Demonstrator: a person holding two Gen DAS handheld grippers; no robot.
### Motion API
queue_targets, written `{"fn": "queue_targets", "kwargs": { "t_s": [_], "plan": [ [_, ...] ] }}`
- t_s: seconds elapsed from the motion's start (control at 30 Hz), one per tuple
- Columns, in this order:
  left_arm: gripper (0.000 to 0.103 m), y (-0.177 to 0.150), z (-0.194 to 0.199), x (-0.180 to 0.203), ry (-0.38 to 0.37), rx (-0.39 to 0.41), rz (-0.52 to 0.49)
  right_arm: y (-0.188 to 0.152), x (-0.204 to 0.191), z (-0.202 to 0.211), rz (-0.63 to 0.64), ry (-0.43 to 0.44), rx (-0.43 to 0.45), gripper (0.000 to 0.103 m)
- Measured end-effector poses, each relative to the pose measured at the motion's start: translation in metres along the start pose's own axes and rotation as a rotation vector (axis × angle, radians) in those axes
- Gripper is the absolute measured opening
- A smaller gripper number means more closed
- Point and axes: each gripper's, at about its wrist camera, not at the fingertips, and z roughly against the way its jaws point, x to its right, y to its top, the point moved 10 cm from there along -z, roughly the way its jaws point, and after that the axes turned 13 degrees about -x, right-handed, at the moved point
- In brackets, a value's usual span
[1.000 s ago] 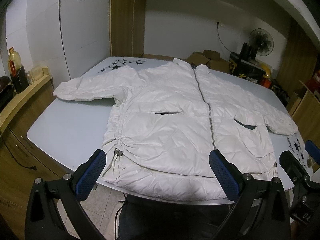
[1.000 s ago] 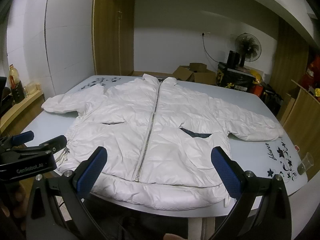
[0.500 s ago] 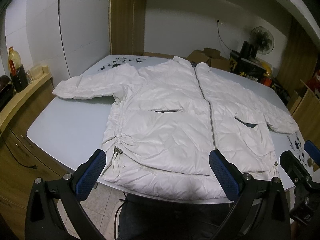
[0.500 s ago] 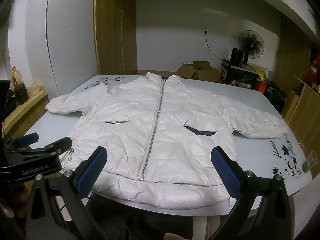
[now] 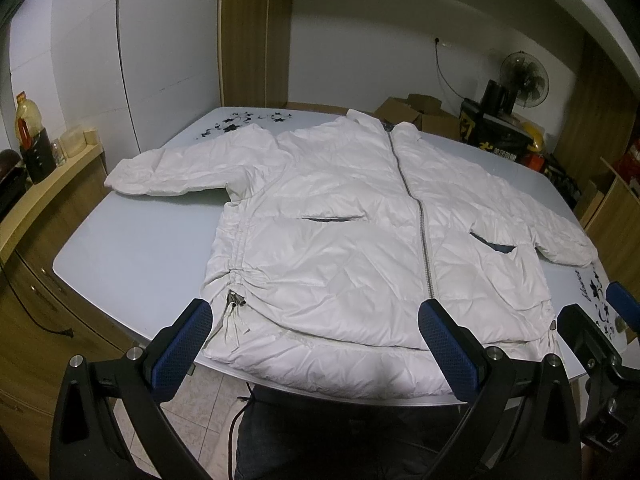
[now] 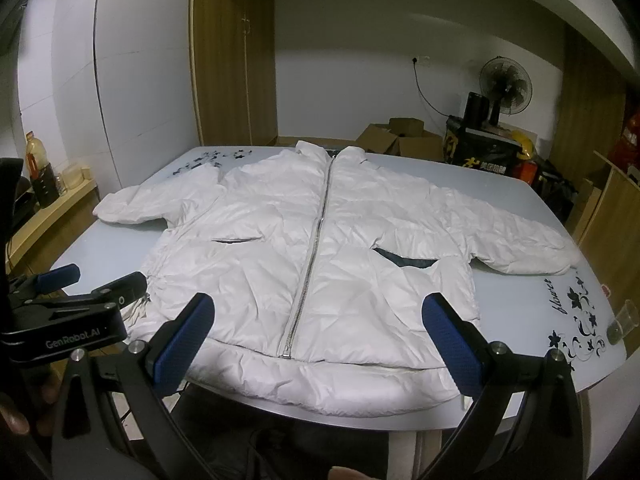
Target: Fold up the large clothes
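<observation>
White puffer jacket (image 5: pixel 360 248) spread flat, zipped, on pale table (image 5: pixel 132 256) — sleeves out sideways. Left gripper (image 5: pixel 316 344) and right gripper (image 6: pixel 320 340) both spread wide, apparently hovering just short of hem.

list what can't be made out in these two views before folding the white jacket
- Jacket back and underside: both views, it lies zipped, front up on the table.
- Near hem: right wrist view, partly covered by the right hand-held gripper fingers.
- Pocket contents: both views, openings too dark.
- Box lettering: too small.
- Small cup contents: right wrist view, too small.
</observation>
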Motion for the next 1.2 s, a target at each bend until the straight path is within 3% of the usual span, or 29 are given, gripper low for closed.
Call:
{"fn": "queue_targets", "kwargs": {
  "t_s": [0.23, 0.4, 0.43, 0.5, 0.57, 0.6, 0.67, 0.7, 0.83, 0.9, 0.97, 1.07, 1.2],
  "plan": [
    [0.103, -0.001, -0.005, 0.001, -0.024, -0.007, 0.002, -0.002, -0.001, -0.001, 0.001, 0.003, -0.002, 0.103],
    [0.103, 0.002, -0.007, 0.006, -0.157, 0.002, -0.002, -0.004, -0.003, -0.004, 0.002, 0.006, -0.01, 0.103],
    [0.103, 0.004, -0.01, 0.005, -0.207, -0.004, 0.014, -0.004, -0.003, -0.005, 0.002, 0.007, -0.012, 0.103],
    [0.103, 0.009, -0.019, 0.0, -0.402, -0.046, 0.083, -0.004, -0.002, -0.006, 0.002, 0.009, -0.017, 0.103],
    [0.103, 0.018, -0.026, -0.009, -0.648, -0.078, 0.18, -0.003, -0.001, -0.005, -0.001, 0.012, -0.017, 0.103],
    [0.103, 0.022, -0.032, -0.02, -0.727, -0.103, 0.245, -0.003, -0.002, -0.005, -0.001, 0.011, -0.01, 0.103],
    [0.103, 0.034, -0.044, -0.048, -0.807, -0.125, 0.345, -0.003, -0.003, -0.007, 0.001, 0.012, -0.009, 0.103],
    [0.103, 0.043, -0.051, -0.068, -0.82, -0.114, 0.394, -0.003, -0.003, -0.008, 0.002, 0.013, -0.012, 0.103],
    [0.103, 0.077, -0.094, -0.163, -0.715, -0.044, 0.605, -0.005, -0.006, -0.01, 0.016, 0.016, -0.022, 0.103],
    [0.103, 0.089, -0.125, -0.204, -0.683, -0.058, 0.711, -0.006, -0.007, -0.011, 0.019, 0.018, -0.028, 0.103],
    [0.103, 0.098, -0.15, -0.228, -0.712, -0.085, 0.784, -0.007, -0.01, -0.015, 0.025, 0.019, -0.036, 0.103],
    [0.103, 0.12, -0.178, -0.241, -0.79, -0.112, 0.814, -0.009, -0.011, -0.022, 0.033, 0.016, -0.056, 0.103],
    [0.103, 0.148, -0.207, -0.247, -0.773, -0.118, 0.793, -0.011, -0.01, -0.037, 0.027, 0.018, -0.091, 0.103]
  ]
}}
